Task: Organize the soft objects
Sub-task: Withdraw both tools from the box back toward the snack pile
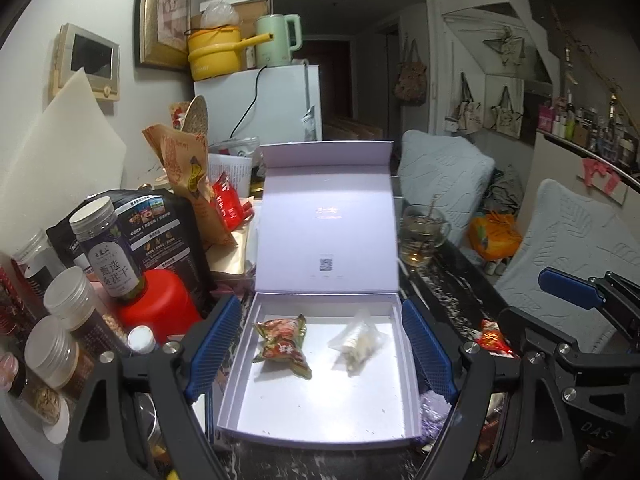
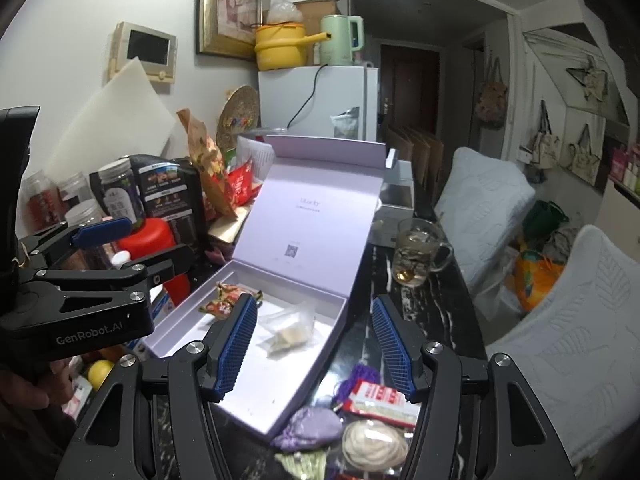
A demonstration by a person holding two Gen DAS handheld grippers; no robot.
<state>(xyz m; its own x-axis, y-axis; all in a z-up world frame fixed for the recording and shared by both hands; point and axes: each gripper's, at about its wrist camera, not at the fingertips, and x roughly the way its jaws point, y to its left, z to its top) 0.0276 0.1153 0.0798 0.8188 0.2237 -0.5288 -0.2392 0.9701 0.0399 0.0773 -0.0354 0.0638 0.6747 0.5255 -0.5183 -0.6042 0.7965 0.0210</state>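
The left tool [image 1: 324, 354] is wide open and holds nothing; its two blue pads stand outside the left and right walls of the lilac box [image 1: 316, 436], not touching what lies inside. The right tool [image 2: 314, 344] is also wide open and empty. Its left finger hangs over the box and its right finger over the dark tabletop [image 2: 436, 308].

The box lid stands upright at the far side, so the tray can be reached from above and from the near side. Left of the box the room is narrow, because jars [image 1: 106, 248] and a red container [image 1: 160, 304] stand close to it. On the right there is free tabletop up to a glass mug [image 2: 420, 252].

Inside the box lie two packets, well apart: one red and green snack packet [image 1: 284, 344] on the left, and one clear packet with white content [image 1: 356, 340] on the right.

Outside the box, at its near right corner, I count a purple soft pouch [image 2: 308, 428], a white bundle of cord [image 2: 374, 444], a red and white wrapped bar [image 2: 380, 400], and a green item [image 2: 300, 464] that is partly hidden.
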